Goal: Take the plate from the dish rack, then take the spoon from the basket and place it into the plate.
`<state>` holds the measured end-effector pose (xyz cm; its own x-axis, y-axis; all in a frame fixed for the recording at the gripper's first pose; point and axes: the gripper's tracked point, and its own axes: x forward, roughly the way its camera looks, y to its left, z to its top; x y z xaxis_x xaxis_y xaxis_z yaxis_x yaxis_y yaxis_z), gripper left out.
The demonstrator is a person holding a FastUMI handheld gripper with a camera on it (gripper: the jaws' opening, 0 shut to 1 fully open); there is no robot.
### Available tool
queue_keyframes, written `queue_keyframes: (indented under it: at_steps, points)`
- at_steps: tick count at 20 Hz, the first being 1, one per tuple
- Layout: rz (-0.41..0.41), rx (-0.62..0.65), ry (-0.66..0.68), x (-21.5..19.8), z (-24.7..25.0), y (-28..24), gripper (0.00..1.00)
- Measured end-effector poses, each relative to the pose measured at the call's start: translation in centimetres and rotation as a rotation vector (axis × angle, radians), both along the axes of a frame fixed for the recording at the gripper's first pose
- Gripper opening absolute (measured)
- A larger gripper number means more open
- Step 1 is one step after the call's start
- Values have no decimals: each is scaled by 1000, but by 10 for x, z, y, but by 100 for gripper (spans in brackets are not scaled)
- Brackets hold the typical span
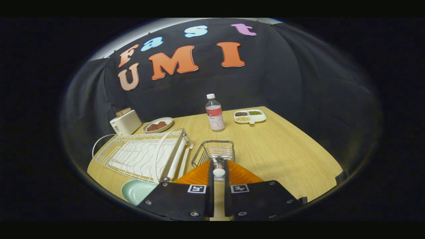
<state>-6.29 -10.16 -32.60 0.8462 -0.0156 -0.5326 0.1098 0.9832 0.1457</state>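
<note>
A pale, straight-grained wooden counter [282,146] carries all items. A white wire dish rack [142,154] with curved hoops and a flat white drip tray beneath is set left of the fingers; no plate is seen standing in its slots. A smooth, round, mint-green plate [136,191] lies flat on the counter just in front of the rack, beside the left finger. A small rectangular basket [214,151] of bright metal wire stands just ahead of the fingers. The gripper [218,172] is held with its fingers [210,186] close together, a narrow gap between them, and a spoon [218,171] is seen clamped between the tips, its rounded white end and shiny metal part showing directly in front of the basket. Both fingers appear to press on the spoon. Beyond the basket, a clear plastic bottle [214,113] with a white cap and red label stands upright. A white divided tray [250,116] with three compartments of dark, green and pale contents lies to its right. A cream toaster [126,121] and a shallow oval dish [158,125] holding reddish-brown pieces are placed behind the rack.
</note>
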Motion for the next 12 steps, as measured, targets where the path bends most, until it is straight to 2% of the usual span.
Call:
queue_keyframes:
  at_steps: [5, 12]
  points:
    - [-1, -32, 23, 0, 18, -3, 12]
    - [-20, -41, -47, 1, 65, -11, 12]
